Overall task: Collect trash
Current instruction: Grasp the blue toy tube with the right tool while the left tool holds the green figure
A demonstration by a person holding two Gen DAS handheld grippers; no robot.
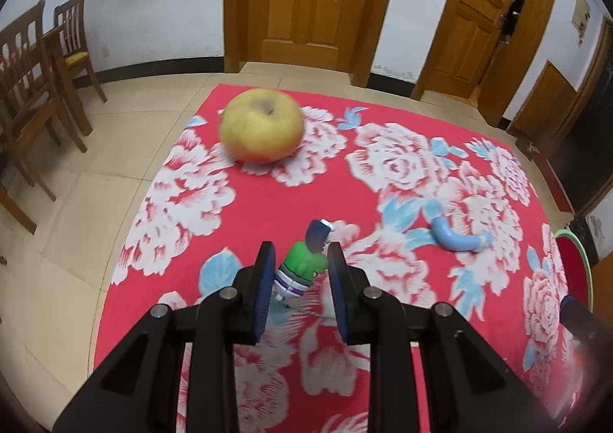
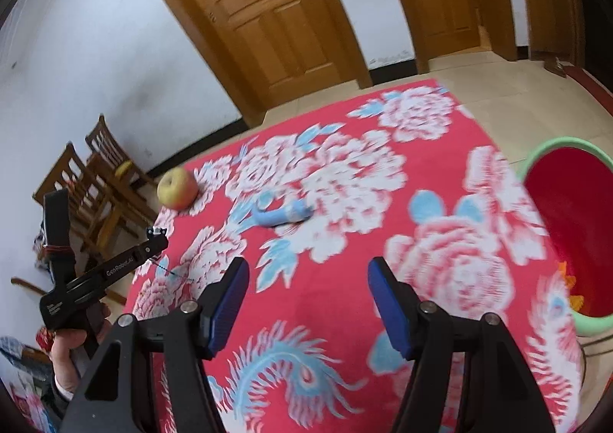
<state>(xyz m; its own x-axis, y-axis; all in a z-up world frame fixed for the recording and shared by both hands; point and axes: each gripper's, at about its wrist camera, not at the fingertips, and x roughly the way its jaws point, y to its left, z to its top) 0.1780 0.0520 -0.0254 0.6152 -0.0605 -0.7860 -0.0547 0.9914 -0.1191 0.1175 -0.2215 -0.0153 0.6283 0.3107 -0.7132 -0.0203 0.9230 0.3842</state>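
Carrying a toy figure toward the bin

We are working over the floral bench; the red bin is waiting at three o'clock, our left gripper is clamping the small figure for disposal, and the right gripper's jaws are standing apart, empty.

Red tablecloth printed with white-and-pink peonies and light-blue leaves; yellow-green apple blushed red; small figure in green, navy and purple-white stripes; pale-blue tube; mint-green-rimmed red bin; black grippers with blue pads.
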